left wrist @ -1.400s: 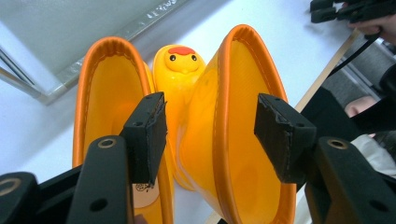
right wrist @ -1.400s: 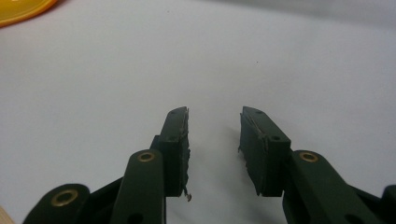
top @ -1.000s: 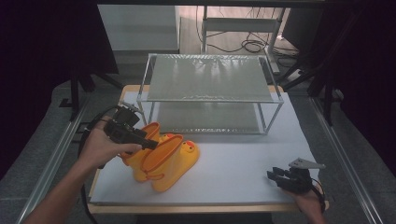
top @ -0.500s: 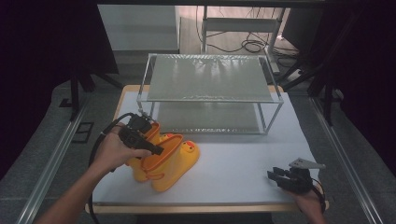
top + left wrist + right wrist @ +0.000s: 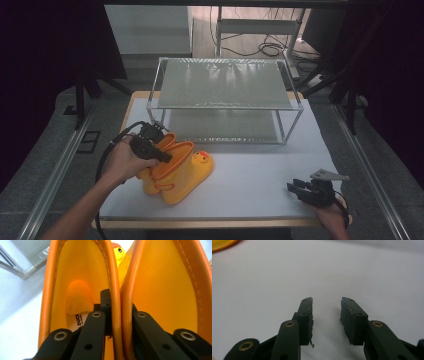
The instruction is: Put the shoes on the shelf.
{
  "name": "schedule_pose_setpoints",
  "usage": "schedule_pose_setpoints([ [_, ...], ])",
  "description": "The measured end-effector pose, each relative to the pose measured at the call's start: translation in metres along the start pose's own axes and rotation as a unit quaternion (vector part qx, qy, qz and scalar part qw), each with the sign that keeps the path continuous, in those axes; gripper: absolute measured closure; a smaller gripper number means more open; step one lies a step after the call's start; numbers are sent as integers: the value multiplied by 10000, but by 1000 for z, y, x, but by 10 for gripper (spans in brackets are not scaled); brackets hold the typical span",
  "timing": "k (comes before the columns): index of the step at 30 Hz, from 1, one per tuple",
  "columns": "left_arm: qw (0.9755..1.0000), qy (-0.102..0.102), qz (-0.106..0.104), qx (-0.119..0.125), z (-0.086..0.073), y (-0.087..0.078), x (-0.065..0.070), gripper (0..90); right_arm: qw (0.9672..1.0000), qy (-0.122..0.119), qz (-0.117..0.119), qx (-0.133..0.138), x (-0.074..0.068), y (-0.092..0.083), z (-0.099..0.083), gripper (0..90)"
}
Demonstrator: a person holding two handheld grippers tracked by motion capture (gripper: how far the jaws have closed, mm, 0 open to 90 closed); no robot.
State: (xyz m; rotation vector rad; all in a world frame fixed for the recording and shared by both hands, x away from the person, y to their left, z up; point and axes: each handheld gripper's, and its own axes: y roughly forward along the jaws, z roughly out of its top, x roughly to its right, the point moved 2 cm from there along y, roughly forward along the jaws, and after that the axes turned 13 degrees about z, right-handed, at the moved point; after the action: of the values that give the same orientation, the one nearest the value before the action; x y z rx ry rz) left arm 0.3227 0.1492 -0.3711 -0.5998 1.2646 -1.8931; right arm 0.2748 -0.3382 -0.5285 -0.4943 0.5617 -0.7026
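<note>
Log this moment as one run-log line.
left tongs: just closed, pinching both boots by their adjoining rims | right tongs: open, nothing between, over table | rack: behind boots

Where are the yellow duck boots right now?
In the high view the yellow duck boots lie on the white table's left side, before the wire shelf, pinched by the left gripper.

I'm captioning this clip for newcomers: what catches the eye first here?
The pair of yellow duck rain boots lying at the table's left front, with the left gripper pinching their two adjoining rims together, one jaw inside each boot. Behind them stands a two-tier glass shelf rack; the right gripper rests open at the right front.
</note>
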Motion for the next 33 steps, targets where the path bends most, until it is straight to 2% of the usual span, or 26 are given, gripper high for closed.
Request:
schedule_pose_setpoints([
  [2,10000,-9,-16,17,1,-1,-1,850,10000,-2,-10,0,1,0,0,623],
  [5,9998,20,-160,73,3,-5,0,849,10000,-6,-16,7,1,-1,0,623],
  [7,9992,92,-341,185,7,-16,5,848,10000,19,-21,13,2,-1,0,624],
  [8,9992,92,-341,185,7,-16,5,847,10000,19,-21,13,2,-1,0,624],
  [10,9981,183,-486,325,14,-30,12,847,10000,29,-21,13,2,-1,0,624],
  [11,9981,183,-486,325,14,-30,12,846,10000,29,-21,13,2,-1,0,624],
  [15,9957,371,-653,538,29,-51,25,846,10000,21,-12,7,1,-2,0,624],
  [17,9954,392,-661,568,32,-54,28,845,10000,23,-17,19,2,-2,0,625],
  [20,9945,562,-646,606,47,-64,40,845,10000,36,-15,17,2,-2,-1,625],
  [28,9926,718,-746,639,70,-77,54,843,10000,70,-19,64,5,-5,-1,626],
  [33,9915,773,-747,738,90,-96,63,843,9999,96,-18,71,6,-5,-1,626],
])
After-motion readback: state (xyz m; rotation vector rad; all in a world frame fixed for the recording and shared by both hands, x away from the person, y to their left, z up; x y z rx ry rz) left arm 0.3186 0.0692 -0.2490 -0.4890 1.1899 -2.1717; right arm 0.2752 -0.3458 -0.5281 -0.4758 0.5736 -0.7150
